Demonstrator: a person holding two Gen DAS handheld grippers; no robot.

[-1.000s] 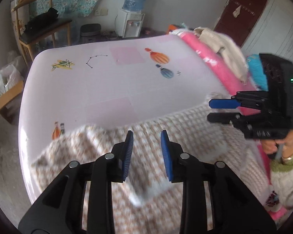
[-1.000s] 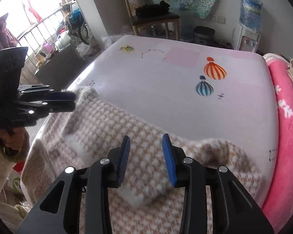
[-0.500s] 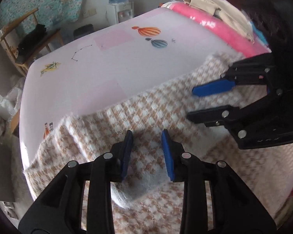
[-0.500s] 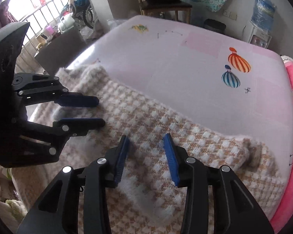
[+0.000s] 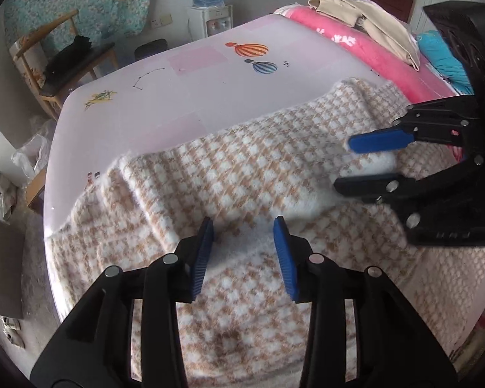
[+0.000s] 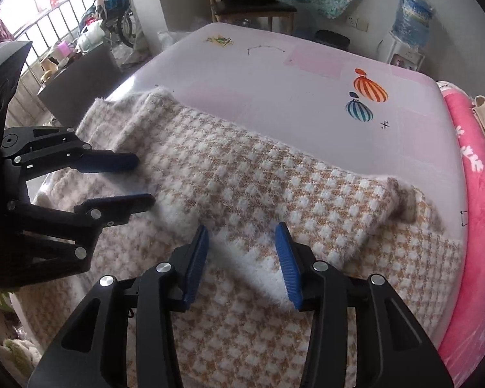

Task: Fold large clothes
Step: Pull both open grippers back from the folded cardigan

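A large fuzzy beige-and-white houndstooth garment (image 5: 258, 174) lies folded over on the pale pink table (image 5: 194, 90); it also shows in the right wrist view (image 6: 252, 181). My left gripper (image 5: 244, 245) is open just above a white cuff of the garment, holding nothing. My right gripper (image 6: 242, 252) is open over another white cuff, also holding nothing. Each gripper shows in the other's view: the right gripper (image 5: 362, 165) at right, the left gripper (image 6: 135, 181) at left. Both are close together.
The table (image 6: 307, 74) bears balloon prints (image 6: 368, 90). A pink blanket (image 5: 355, 45) with beige cloth (image 5: 365, 22) lies to the right. A wooden chair (image 5: 64, 64) and a water dispenser (image 5: 210, 13) stand beyond the table.
Both grippers have come down and together over the garment's near fold. Their jaws have opened wider, and the white cuffs now lie flat on the garment.
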